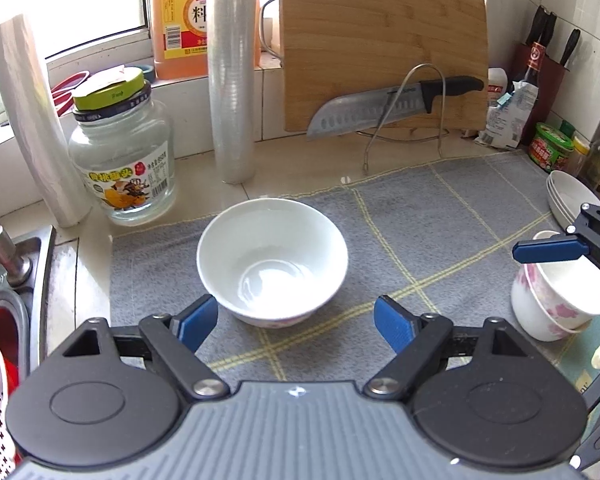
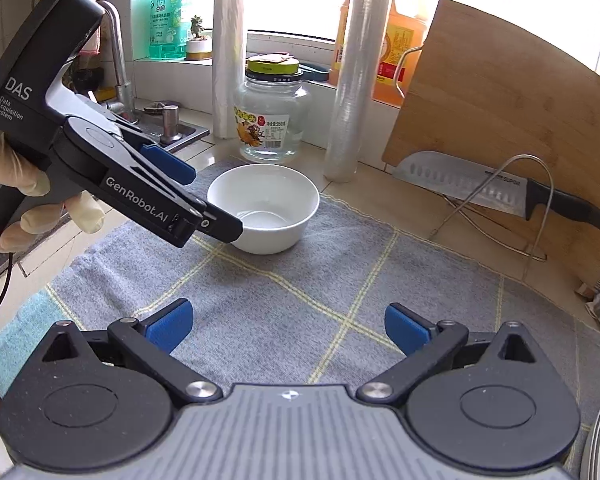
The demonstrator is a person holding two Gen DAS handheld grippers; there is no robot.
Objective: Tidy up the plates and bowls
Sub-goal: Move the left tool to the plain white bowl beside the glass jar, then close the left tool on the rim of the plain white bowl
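Left wrist view: we centre the spread, empty left gripper [image 1: 296,324] over the white bowl [image 1: 272,260] rim nearest us, then pinch.

The left gripper [image 2: 204,196] is showing "DAS Data Acquisition System" on its body and "GenRobot.AI" along the arm. The knife blade [image 2: 456,184] is carrying what's probably "SIPOO", too small to be sure. The orange jug [image 1: 184,20] is showing a big "料".

My desk [image 1: 92,256] carries a grey mat [image 1: 420,248]; white bowl [image 1: 272,256] central, jar [image 1: 124,160] at ten o'clock.
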